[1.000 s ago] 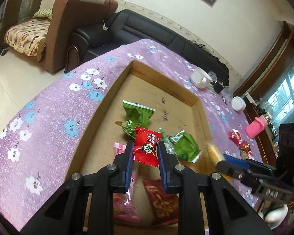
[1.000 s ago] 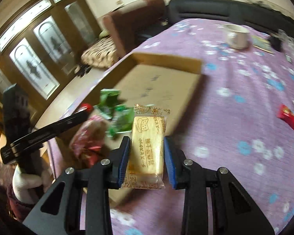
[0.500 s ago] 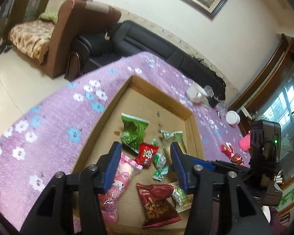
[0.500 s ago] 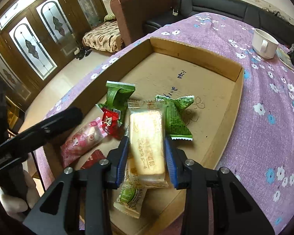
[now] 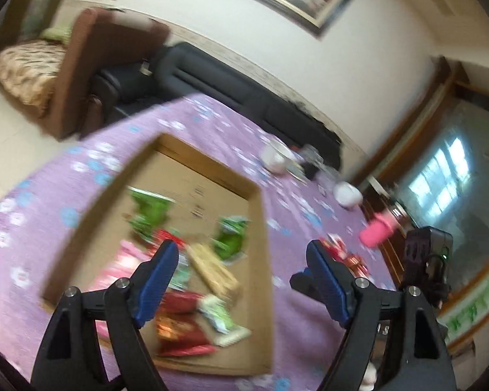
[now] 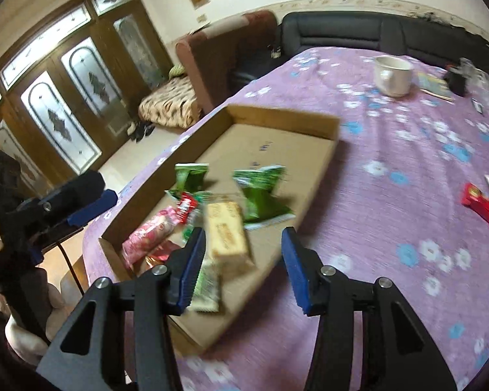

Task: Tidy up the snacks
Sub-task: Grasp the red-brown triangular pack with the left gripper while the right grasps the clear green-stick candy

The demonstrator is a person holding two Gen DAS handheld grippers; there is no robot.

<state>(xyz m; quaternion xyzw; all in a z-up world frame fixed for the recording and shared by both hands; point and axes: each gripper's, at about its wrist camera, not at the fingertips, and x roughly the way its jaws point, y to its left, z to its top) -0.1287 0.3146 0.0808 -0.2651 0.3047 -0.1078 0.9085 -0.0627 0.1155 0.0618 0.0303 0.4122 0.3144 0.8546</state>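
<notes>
Two grippers hang above a desk (image 6: 391,215) covered in a purple flowered cloth, and both are letting go. The left gripper (image 5: 243,272) has its blue fingers (image 5: 156,280) spread wide and still opening, with nothing pressed between them; behind the gap lie the near right corner of the cardboard box (image 5: 260,228) and the bare cloth. The right gripper (image 6: 243,257) is opening as well, its fingers (image 6: 192,267) clear of the yellow biscuit pack (image 6: 226,233), which lies just beyond the left finger on the box floor, released and not gripped.

The snacks sit together at the near end of the shallow cardboard box. In the right wrist view the biscuit pack lies over a pale green-and-white packet (image 6: 207,285). To its right a green packet (image 6: 260,195) rests close beside it, and a second green packet (image 6: 190,176) lies farther back on the left. A small red packet (image 6: 187,205) and a pink packet (image 6: 148,238) lie left of the biscuit pack. The far half of the box is bare cardboard with small printed marks.

Outside the box, on the cloth at the right, several red snack packets (image 6: 481,202) lie well apart from it. A white mug (image 6: 392,75) stands near the far edge of the desk, and a pink bottle (image 5: 376,233) shows in the left wrist view, blurred.
</notes>
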